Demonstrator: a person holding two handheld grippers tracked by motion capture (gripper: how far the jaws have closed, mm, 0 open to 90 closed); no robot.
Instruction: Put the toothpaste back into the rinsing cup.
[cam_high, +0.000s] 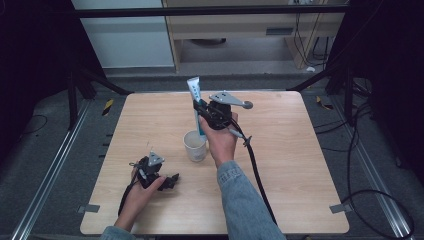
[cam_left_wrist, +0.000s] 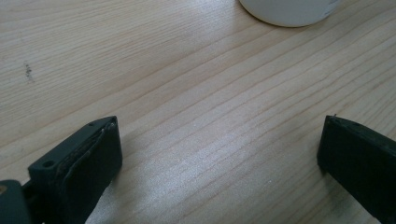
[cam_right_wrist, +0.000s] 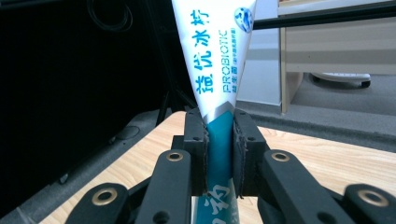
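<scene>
While the right tool (cam_high: 200, 111) grips the toothpaste tube (cam_high: 195, 95) upright between its jaws above the white cup (cam_high: 195, 145), the left tool (cam_high: 172, 181) rests open on the bench (cam_high: 300, 165).

1. A light wooden table (cam_high: 300, 175) carries the scene, with its grain running across the top.
2. Grey carpet floor (cam_high: 45, 150) surrounds it.
3. Metal rails (cam_high: 47, 180) run along both sides.
4. A pale wooden cabinet (cam_high: 240, 30) stands behind.
5. Black cables (cam_high: 380, 200) lie at right.
</scene>
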